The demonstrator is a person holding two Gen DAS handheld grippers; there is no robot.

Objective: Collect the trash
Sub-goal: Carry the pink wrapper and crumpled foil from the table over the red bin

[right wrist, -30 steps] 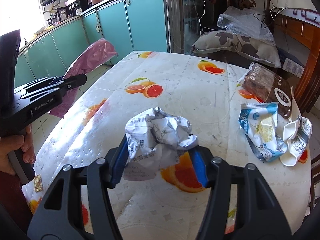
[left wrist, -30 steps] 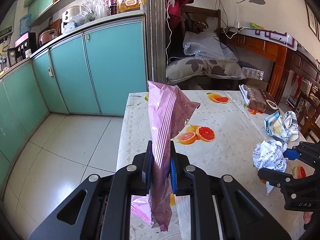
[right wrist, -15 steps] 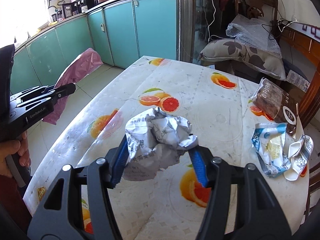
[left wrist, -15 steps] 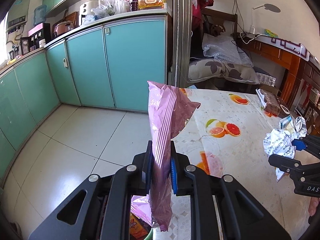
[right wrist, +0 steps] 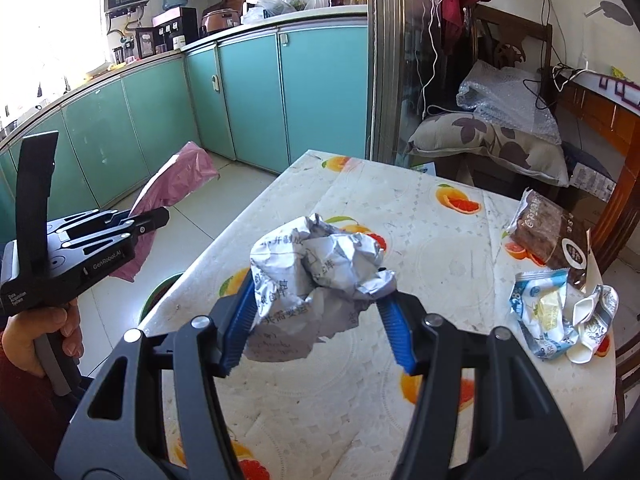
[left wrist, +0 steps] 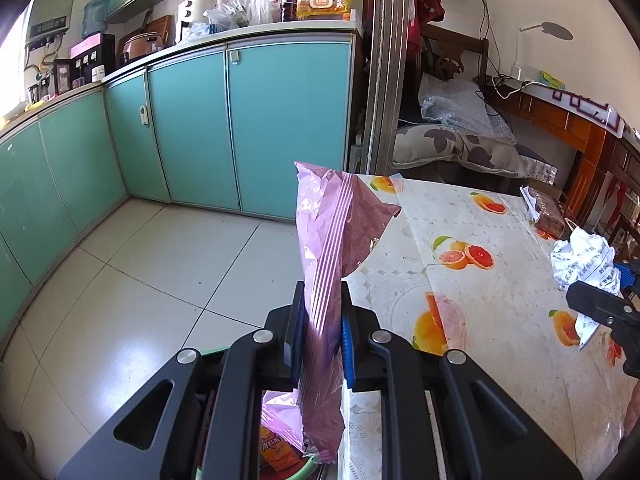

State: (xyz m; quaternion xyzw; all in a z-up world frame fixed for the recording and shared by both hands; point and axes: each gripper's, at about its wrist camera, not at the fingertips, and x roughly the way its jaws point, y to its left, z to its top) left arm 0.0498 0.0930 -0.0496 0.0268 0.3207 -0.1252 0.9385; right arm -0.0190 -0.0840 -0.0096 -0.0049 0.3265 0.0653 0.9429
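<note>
My left gripper (left wrist: 320, 312) is shut on a pink plastic bag (left wrist: 332, 240) and holds it upright over the floor beside the table's left edge, above a green-rimmed bin (left wrist: 296, 470) holding an orange wrapper. The bag (right wrist: 176, 176) and left gripper (right wrist: 154, 218) also show in the right wrist view, with the bin's rim (right wrist: 154, 292) below. My right gripper (right wrist: 316, 300) is shut on a crumpled white paper ball (right wrist: 316, 276) held above the table (right wrist: 420, 216). The ball also shows in the left wrist view (left wrist: 584, 260).
On the table's right side lie a brown snack packet (right wrist: 552, 232), a blue-white wrapper (right wrist: 540, 312) and a crushed white cup (right wrist: 592, 320). Teal cabinets (left wrist: 240, 120) line the far wall. A chair with a pillow (right wrist: 488, 136) stands behind the table.
Both grippers have lifted and swung left. The pink bag has moved from over the table to beyond its left edge, above the bin. The paper ball has been raised off the table.
</note>
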